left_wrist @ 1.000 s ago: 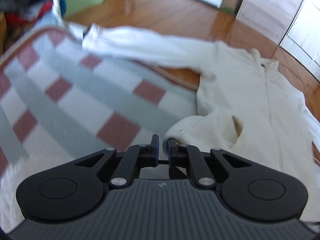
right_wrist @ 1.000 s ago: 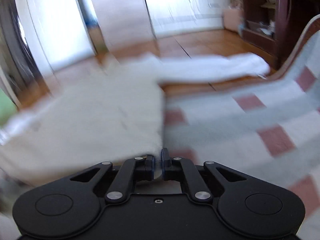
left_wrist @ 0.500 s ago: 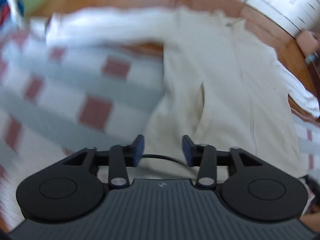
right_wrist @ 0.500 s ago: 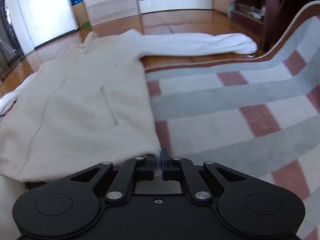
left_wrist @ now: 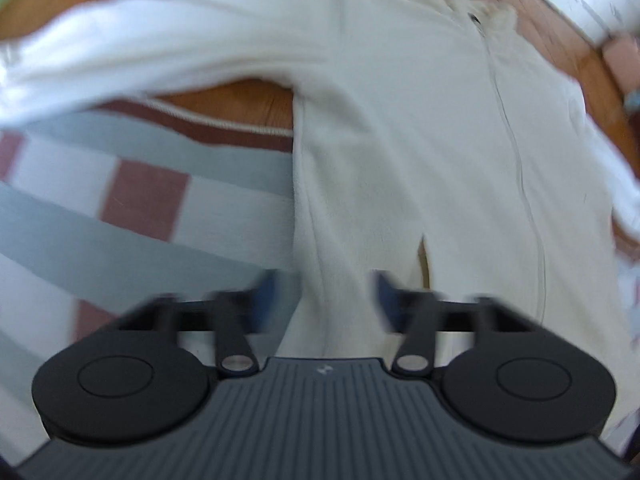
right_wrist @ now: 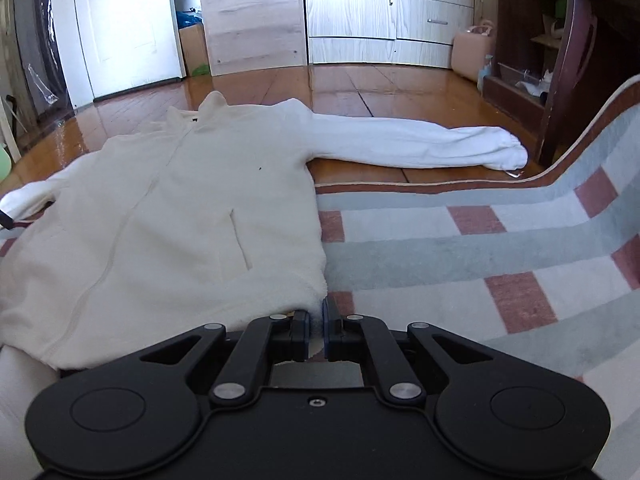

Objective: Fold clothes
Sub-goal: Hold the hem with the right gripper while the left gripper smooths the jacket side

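Fleece jacket (right_wrist: 168,216) flat on rug (right_wrist: 460,248); right hand-held gripper (right_wrist: 316,322) pinching hem.

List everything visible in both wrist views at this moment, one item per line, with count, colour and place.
jacket: 1, cream white, zipped, spread flat, partly on the rug and partly on the floor, sleeves out to both sides
rug: 1, checked grey, white and dusty red, under the jacket's lower part
floor: wooden, brown, glossy
door: 1, white, far wall
drawers: light wood, far wall
bag: 1, pink, by the drawers
dark wooden furniture: far right
left gripper: black, open over the jacket's hem
right gripper: black, shut on the jacket's hem corner
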`<state>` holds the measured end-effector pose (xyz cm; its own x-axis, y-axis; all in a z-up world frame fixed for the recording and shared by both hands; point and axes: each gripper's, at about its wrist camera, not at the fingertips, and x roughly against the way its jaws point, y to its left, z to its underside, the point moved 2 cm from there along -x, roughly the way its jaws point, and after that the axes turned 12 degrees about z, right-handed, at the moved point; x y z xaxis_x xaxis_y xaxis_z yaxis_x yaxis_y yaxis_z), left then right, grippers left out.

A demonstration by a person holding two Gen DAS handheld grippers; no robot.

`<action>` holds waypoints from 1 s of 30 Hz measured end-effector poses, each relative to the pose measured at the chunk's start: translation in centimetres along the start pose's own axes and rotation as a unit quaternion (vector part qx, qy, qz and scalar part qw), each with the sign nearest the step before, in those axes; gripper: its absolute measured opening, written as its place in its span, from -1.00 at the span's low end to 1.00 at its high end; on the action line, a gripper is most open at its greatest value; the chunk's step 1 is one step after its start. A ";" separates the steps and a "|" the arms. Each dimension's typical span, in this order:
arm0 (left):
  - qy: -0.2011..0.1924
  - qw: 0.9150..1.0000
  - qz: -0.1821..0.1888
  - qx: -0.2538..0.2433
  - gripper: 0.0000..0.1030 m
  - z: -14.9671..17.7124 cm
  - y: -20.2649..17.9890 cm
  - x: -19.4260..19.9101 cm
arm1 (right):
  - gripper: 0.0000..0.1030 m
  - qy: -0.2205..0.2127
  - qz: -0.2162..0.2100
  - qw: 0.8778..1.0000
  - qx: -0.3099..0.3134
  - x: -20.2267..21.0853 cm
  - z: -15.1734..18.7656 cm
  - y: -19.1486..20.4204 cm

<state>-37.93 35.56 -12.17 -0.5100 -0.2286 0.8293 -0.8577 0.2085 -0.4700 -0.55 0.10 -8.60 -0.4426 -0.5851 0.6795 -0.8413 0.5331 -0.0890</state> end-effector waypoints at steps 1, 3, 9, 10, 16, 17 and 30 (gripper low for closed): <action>-0.003 1.000 0.014 0.010 -0.84 0.1 0.6 -0.5 | -0.88 0.001 0.000 1.000 -0.002 -0.1 0.0 0.0; -0.008 1.000 0.007 0.001 -0.88 0.2 1.1 -0.2 | -0.88 0.002 -0.001 1.000 -0.006 -0.4 0.0 0.2; -0.022 0.999 -0.048 -0.005 -0.90 0.8 2.5 0.6 | -0.89 0.021 0.044 0.997 0.056 -1.4 0.0 1.2; -0.008 0.999 -0.043 0.011 -0.90 1.0 2.9 0.1 | -0.89 0.039 0.048 0.996 0.062 -2.0 0.5 1.5; -0.008 0.995 -0.094 0.038 -0.35 0.6 3.0 1.0 | -0.85 0.102 0.066 0.988 0.092 -3.3 2.3 2.3; -0.015 0.994 -0.101 0.042 -0.38 0.5 3.2 1.6 | -0.64 0.109 0.068 0.988 0.088 -3.1 2.1 2.1; -0.079 0.988 0.002 0.131 -0.14 0.0 5.9 5.3 | -0.27 0.166 0.028 0.985 -0.032 -1.6 -2.7 1.7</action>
<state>-45.64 35.61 -10.55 -0.4988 -0.3788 0.7795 -0.8327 -0.0399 -0.5523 -0.45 3.58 -7.92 -0.3529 -0.3263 0.8769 -0.7926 0.6024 -0.0948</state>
